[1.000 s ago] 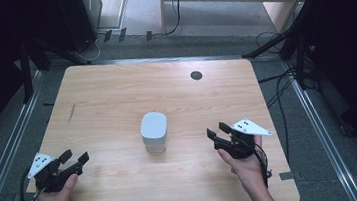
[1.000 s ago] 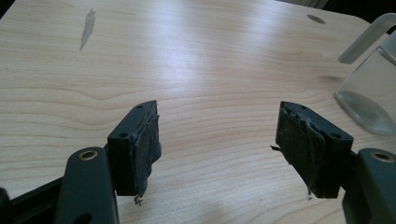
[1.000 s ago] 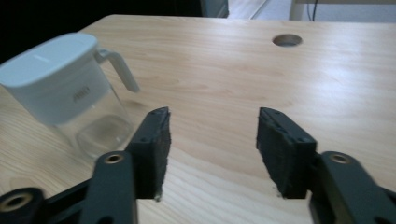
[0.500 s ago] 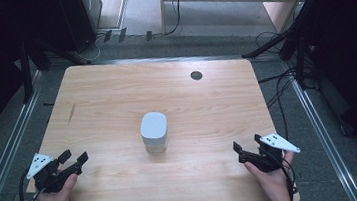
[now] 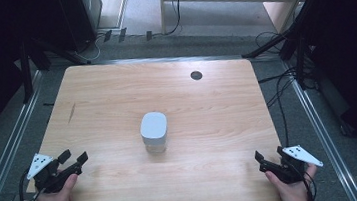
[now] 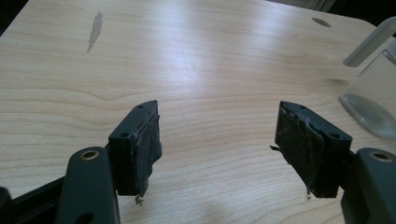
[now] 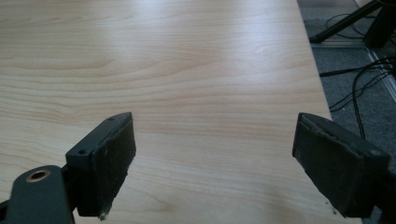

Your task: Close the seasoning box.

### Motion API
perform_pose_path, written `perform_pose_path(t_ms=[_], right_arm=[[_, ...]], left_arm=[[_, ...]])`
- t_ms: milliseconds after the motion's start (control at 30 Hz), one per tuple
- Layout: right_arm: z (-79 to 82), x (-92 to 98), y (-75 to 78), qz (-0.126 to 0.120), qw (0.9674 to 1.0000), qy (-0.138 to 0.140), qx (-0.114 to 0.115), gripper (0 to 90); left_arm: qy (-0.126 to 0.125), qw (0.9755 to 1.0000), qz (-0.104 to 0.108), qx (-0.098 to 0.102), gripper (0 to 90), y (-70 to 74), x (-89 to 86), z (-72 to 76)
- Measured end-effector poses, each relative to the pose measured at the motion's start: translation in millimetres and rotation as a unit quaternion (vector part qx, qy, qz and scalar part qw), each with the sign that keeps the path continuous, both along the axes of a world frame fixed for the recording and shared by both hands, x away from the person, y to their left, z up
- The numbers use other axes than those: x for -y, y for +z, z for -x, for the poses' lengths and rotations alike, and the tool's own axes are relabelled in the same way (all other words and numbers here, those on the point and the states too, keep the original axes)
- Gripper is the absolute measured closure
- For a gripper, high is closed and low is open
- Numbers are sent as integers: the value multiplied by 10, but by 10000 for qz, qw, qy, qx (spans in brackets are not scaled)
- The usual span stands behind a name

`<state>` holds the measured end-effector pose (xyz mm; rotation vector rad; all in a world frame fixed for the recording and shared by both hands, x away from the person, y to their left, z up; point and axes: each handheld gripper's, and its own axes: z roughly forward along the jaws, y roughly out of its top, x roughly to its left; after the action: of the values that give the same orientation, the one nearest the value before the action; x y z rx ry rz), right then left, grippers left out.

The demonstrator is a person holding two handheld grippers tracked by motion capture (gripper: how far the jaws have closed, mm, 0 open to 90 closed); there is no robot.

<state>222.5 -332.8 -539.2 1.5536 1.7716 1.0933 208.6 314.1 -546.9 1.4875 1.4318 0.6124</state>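
Looking down from the high view, we see a wooden surface [image 5: 117,107] with a clear jar [image 5: 155,138] standing upright near its middle, capped by a pale rounded-square lid [image 5: 153,125]. A small dark round hole [image 5: 196,75] sits toward the far edge, and a faint dark streak [image 5: 71,113] marks the wood toward the left edge. Our left hand-held gripper [image 5: 75,157] rests near the near-left corner, jaws apart and holding nothing. Our right hand-held gripper [image 5: 269,157] sits near the near-right corner, also spread and empty, well apart from the jar.

In the left gripper view, the left hand-held gripper [image 6: 219,140] has its two black jaws wide open over bare wood, their pads [image 6: 149,140] worn. The jar [image 6: 373,100] shows at the right edge of the picture, the streak [image 6: 95,28] and the hole [image 6: 321,22] farther off.

In the right gripper view, the right hand-held gripper [image 7: 212,163] is likewise wide open with nothing between its jaws, pointing along the surface's right edge, beyond which lie cables [image 7: 359,88] on grey floor.
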Motion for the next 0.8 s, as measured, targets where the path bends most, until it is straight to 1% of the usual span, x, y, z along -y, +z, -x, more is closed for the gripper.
perform_pose_path(t_ms=[33, 67, 133, 200, 267, 300, 400, 500, 567, 633, 733, 800], right_arm=[[0, 0, 0, 0, 10000, 0, 0, 136], [10, 17, -15, 3, 10000, -57, -18, 136], [24, 40, -36, -72, 9999, -100, -22, 136], [30, 34, -45, -89, 9999, -99, 65, 136], [31, 25, -51, -107, 9998, -146, 67, 136], [39, 17, -56, -57, 9997, -186, 125, 139], [43, 24, -64, -89, 9999, -107, 83, 139], [40, 41, -69, -190, 9997, -178, 35, 141], [41, 39, -71, -157, 9997, -164, 40, 141], [57, 14, -75, -35, 9999, -108, 61, 141], [57, 4, -78, 16, 9999, -93, 76, 142], [50, 6, -78, 9, 9999, -92, 42, 142]], left_arm=[[7, 10000, -14, -1, 311, 1, 0, 4], [16, 10000, -32, 8, 313, 2, 0, 7], [-8, 10000, -41, 28, 316, 2, -1, 9], [-2, 10000, -18, 31, 314, 2, 1, 3], [-8, 10000, -13, 26, 314, 2, 0, -4], [-5, 10000, -17, 24, 314, 2, 2, -6], [-17, 10000, -40, 24, 314, 2, 5, -7], [6, 10000, -77, 9, 315, 3, 12, -10], [19, 10000, -92, 1, 315, 4, 14, -14], [31, 9999, -97, 3, 316, 4, 18, -16], [30, 9999, -105, 4, 317, 4, 18, -17], [31, 10000, -93, 5, 317, 4, 16, -17]])
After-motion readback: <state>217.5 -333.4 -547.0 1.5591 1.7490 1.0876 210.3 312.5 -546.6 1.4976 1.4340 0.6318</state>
